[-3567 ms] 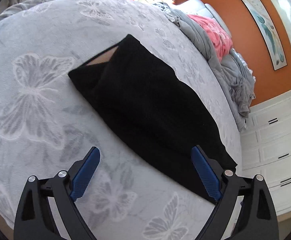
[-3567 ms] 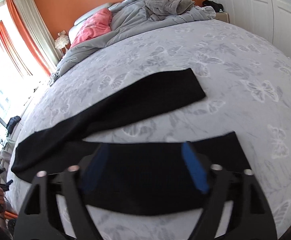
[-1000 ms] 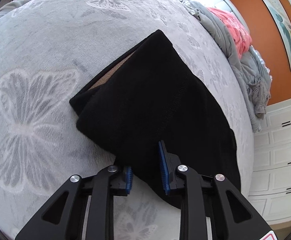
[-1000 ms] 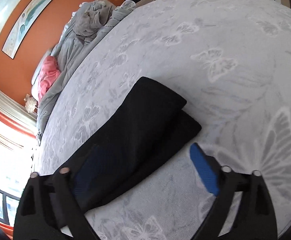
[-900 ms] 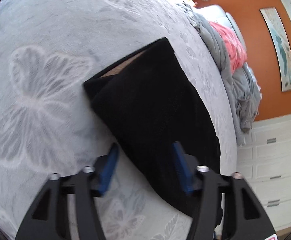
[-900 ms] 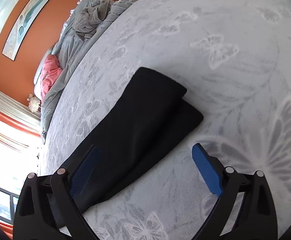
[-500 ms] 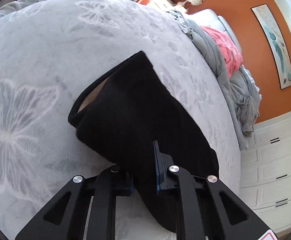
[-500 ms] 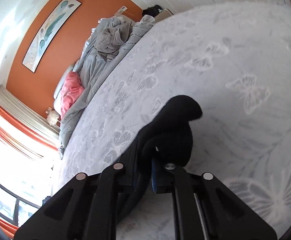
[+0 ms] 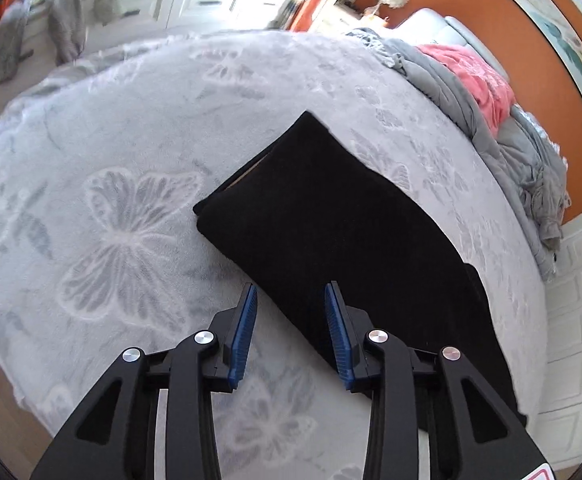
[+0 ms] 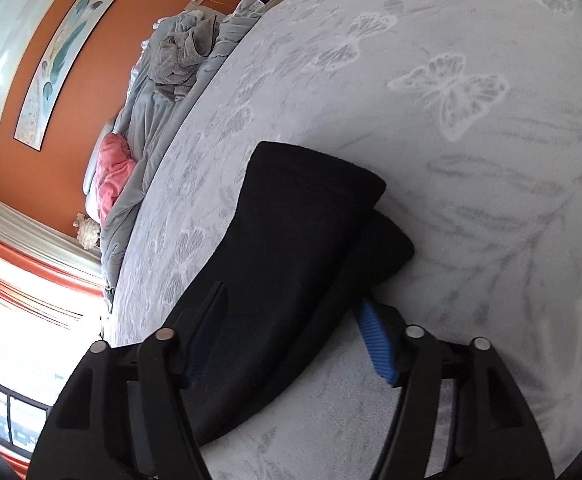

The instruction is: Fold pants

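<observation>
Grey butterfly-print bedspread (image 9: pixel 123 208) fills both views; rumpled grey duvet (image 9: pixel 443 76) and a pink pillow (image 9: pixel 479 76) sit at the far end under the orange wall (image 9: pixel 531 52). Black pants (image 9: pixel 331 216) lie flat near the middle of the bedspread as a long narrow strip, already doubled: two layers show, offset at the end in my right view (image 10: pixel 311 232).

Long axis runs diagonally, from the blunt end in front of my left hand across toward my right. Each hand is at its own end, neither nearer overall.

Left gripper (image 9: pixel 291 328): jaws have just been opening, now narrow-to-medium, the near edge of the strip showing between the pads, no pinch I can see. Right gripper (image 10: pixel 291 336): jaws have also just been opening, now fairly wide, straddling the strip's width, pads off the cloth as far as I can tell.

My read: lengthwise fold done and released. Next fold has to go across the long axis, one end carried onto the other.
</observation>
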Demonstrator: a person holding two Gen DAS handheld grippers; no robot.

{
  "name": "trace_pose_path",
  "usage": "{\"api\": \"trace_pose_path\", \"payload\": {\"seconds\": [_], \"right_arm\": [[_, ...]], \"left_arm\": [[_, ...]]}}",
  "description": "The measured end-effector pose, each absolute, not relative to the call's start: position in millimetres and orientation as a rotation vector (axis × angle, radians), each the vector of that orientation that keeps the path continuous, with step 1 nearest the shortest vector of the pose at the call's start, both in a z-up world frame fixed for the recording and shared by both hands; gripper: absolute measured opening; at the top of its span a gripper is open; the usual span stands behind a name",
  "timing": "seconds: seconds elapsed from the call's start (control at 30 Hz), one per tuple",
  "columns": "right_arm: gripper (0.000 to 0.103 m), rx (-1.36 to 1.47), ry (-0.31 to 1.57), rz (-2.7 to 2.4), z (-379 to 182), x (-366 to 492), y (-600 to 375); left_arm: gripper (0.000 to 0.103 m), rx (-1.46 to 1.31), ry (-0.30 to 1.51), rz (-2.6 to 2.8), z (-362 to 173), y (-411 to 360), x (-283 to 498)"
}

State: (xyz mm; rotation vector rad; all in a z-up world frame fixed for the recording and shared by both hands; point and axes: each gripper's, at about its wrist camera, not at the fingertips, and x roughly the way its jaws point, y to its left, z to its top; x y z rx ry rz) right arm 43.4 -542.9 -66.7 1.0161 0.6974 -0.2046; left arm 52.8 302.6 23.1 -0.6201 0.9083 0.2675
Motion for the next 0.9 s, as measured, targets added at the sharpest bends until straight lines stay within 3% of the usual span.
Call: {"api": "trace_pose_path", "payload": {"seconds": [0.03, 0.07, 0.1, 0.13, 0.17, 0.4, 0.63, 0.77, 0.9], "right_arm": [[0.069, 1.012, 0.687, -0.218, -65.5, 45.5, -543.1], [0.069, 0.991, 0.684, -0.234, -63.5, 48.6, -541.8], [0.053, 0.951, 0.694, -0.249, -61.0, 53.0, -538.8], [0.021, 0.901, 0.719, -0.271, -58.5, 58.2, -535.8], [0.010, 0.868, 0.729, -0.291, -55.7, 59.7, -533.7], [0.010, 0.699, 0.494, -0.193, 43.9, 50.8, -474.4], [0.010, 0.483, 0.379, 0.113, 134.4, 80.5, -312.8], [0.010, 0.291, 0.451, 0.275, 136.9, 104.6, -194.9], [0.010, 0.052, 0.610, 0.370, 87.2, 127.5, -88.4]], "left_arm": [[0.043, -0.545, 0.891, 0.276, 35.9, 288.6, 48.6], [0.056, -0.484, 0.872, 0.281, 48.2, 274.8, 47.1], [0.064, -0.437, 0.851, 0.267, 58.5, 257.7, 44.1], [0.065, -0.408, 0.838, 0.235, 64.8, 243.2, 41.4], [0.065, -0.391, 0.832, 0.190, 69.3, 227.1, 41.6], [0.065, -0.274, 0.899, 0.047, 37.4, 151.3, 68.0], [0.065, -0.311, 0.933, 0.035, 9.2, 171.6, 63.6], [0.065, -0.332, 0.898, 0.076, 16.5, 193.6, 59.9], [0.065, -0.332, 0.870, 0.094, 22.3, 209.9, 51.5]]}}
